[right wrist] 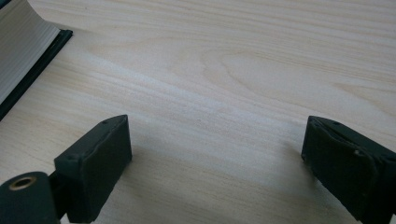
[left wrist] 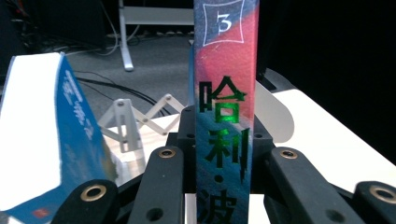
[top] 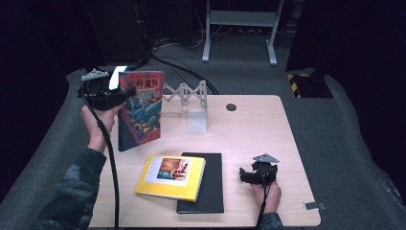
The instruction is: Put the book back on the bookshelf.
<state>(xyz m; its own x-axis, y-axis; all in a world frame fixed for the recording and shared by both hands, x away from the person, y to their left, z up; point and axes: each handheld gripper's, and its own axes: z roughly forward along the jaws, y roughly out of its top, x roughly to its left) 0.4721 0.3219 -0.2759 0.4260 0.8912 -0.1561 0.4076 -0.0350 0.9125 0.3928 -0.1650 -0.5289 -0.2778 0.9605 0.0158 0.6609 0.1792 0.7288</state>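
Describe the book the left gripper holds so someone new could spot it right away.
Start at the wooden table and go to its back-left corner, beside the white folding rack. The blue book stands upright there, its spine clamped by the left gripper. The yellow book and black book lie flat.

Upright book [top: 141, 108] left of rack [top: 184, 93]; flat books [top: 170, 176] in front.

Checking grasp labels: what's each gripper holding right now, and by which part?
The left gripper is shut on the blue illustrated book, clamping its spine and holding it upright above the table. The right gripper is open, holding nothing.
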